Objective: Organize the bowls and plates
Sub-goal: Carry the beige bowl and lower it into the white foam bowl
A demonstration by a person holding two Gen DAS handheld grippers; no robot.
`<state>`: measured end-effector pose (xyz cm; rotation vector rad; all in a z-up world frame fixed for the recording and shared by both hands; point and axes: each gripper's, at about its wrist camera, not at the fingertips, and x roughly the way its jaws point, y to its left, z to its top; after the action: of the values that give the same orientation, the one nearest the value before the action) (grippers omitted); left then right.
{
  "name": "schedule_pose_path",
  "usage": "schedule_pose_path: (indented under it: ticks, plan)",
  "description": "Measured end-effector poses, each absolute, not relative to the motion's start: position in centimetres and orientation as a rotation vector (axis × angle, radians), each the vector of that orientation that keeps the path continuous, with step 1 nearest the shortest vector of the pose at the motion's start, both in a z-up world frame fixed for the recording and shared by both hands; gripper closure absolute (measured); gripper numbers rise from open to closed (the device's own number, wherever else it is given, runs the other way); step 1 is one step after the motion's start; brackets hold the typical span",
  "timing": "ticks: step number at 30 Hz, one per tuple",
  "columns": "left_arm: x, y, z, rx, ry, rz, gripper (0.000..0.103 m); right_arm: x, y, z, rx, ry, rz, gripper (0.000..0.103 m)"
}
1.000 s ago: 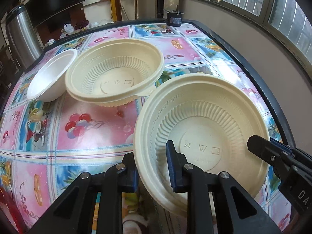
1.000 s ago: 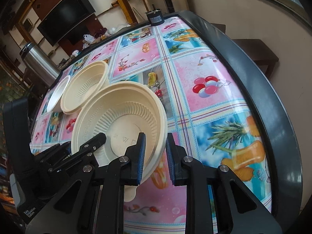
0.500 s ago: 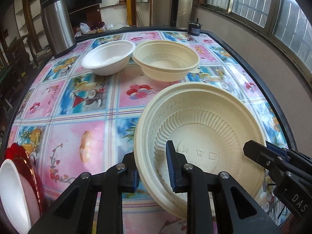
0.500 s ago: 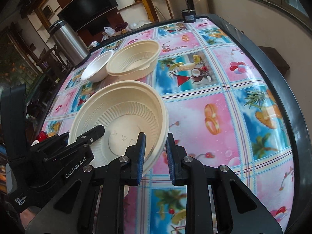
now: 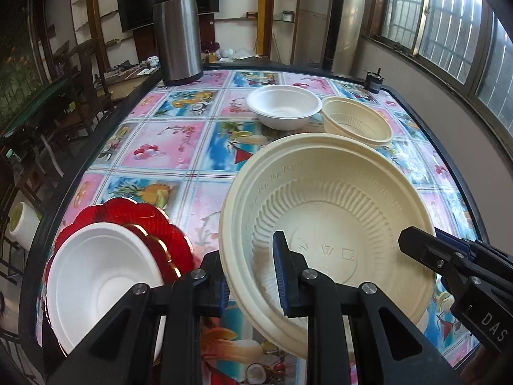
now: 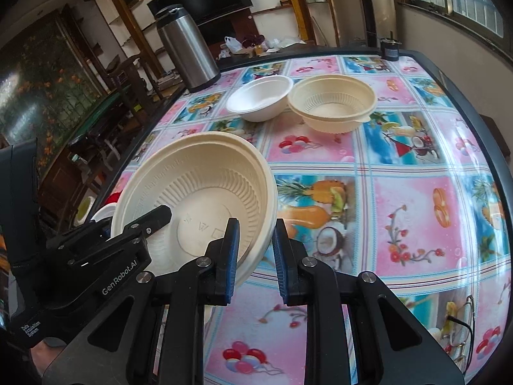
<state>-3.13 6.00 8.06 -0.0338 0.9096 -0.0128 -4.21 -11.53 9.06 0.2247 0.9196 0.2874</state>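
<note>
Bright cartoon-print tablecloth (image 5: 166,141) over a dark-rimmed table, steel thermos flask (image 5: 178,32) at the far edge. Large cream ribbed plastic bowl (image 5: 327,224) lifted clear of the cloth, pinched at opposite rims by left gripper (image 5: 250,276) and right gripper (image 6: 255,256), both narrowed onto it. Farther off, small white foam bowl (image 5: 283,106) just beside, perhaps touching, smaller cream ribbed bowl (image 5: 356,122). Near left: second white bowl (image 5: 99,282) on red scalloped plates (image 5: 154,224).

Taking the thermos (image 5: 178,32) at the table's (image 5: 179,134) far edge as landmark: two bowls (image 5: 283,104) (image 5: 357,122) sit side by side right of it, nearer. The large bowl (image 5: 327,221) is nearer still, right; a plate (image 5: 154,224) bearing a bowl (image 5: 102,282) lies nearest, left.
</note>
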Motion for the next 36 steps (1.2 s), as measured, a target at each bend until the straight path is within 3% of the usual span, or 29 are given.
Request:
schedule_pose_path:
  ticks: [20, 36]
  plan:
    - [-8.1, 19.3, 8.8, -0.143, 0.873, 0.201, 0.080, -4.8, 2.7, 10.0, 0.111, 0.935, 0.533, 0.082]
    - [-9.1, 21.6, 6.1, -0.127, 0.910, 0.264, 0.080, -4.3, 7.3, 7.2, 0.045, 1.008, 0.566, 0.082]
